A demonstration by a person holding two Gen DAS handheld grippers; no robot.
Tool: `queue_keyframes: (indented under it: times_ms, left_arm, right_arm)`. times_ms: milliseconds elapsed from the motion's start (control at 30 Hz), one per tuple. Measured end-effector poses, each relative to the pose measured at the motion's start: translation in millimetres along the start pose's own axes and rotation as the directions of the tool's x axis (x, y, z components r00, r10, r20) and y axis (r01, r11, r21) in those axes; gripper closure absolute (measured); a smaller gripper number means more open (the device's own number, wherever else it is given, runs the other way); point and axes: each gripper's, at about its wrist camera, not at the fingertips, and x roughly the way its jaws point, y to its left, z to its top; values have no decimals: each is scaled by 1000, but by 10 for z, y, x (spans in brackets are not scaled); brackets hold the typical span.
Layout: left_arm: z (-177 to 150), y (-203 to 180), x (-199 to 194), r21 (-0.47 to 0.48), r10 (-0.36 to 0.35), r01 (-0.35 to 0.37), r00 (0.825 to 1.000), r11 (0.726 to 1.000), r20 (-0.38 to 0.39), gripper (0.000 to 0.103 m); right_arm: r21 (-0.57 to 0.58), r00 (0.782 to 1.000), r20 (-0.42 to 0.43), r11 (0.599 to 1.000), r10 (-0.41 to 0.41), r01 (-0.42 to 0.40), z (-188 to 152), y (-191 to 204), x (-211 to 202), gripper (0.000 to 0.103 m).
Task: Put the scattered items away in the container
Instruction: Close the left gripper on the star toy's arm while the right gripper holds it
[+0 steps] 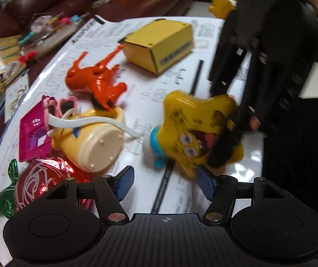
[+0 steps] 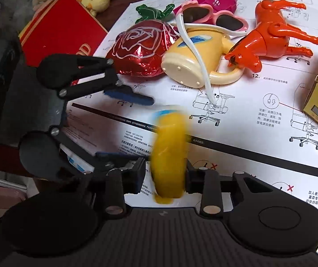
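My right gripper [image 2: 166, 178] is shut on a yellow star-shaped SpongeBob toy [image 2: 170, 155], seen edge-on and blurred; in the left wrist view the toy [image 1: 199, 131] hangs just above the paper, the right gripper's fingers [image 1: 228, 142] on its right edge. My left gripper [image 1: 164, 183] is open and empty just in front of the toy; it also shows in the right wrist view [image 2: 123, 124]. The yellow cardboard box [image 1: 161, 44] stands at the far side. An orange horse [image 1: 98, 77], a yellow cup [image 1: 92, 140], pink sunglasses [image 2: 212, 17], a pink house piece [image 1: 34, 133] and a red foil rose [image 2: 141, 49] lie on the paper.
A large printed instruction sheet [image 2: 248, 115] covers the table. A red box [image 2: 63, 31] and a yellow plush duck [image 2: 96, 0] sit beyond its edge. Stationery clutter [image 1: 14, 53] lies on the dark sofa at the left. Another yellow toy [image 1: 223, 2] is at the far right.
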Motion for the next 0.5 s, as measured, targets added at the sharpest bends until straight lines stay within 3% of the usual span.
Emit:
queue_keyframes:
  times_ms: [167,300,333,400,500]
  left_arm:
    - [-3,-69,67,-20,-59,59,998,998,-3,24]
    - [26,-181,-30,-85,-77,81,995,993,56,20]
    - [41,-217,-63,-108,-77,86,993,990,84,14]
    - [76,-301,-104,-127,-34,49,992,991,118,8]
    - [126,-341,-31,-181,43,-21,992,983,118,8]
  right_arm:
    - [140,999,33,989,40,-44,19,-159,-38,71]
    - [216,999,37,976,35,-43,60,-200,-17,72]
    - [248,998,37,967,44,-52,70,-216,-10,72]
    - [309,997,41,948,61,-71,85,-242,-2,72]
    - [384,994,51,917,94,-106,96,-260,1,72]
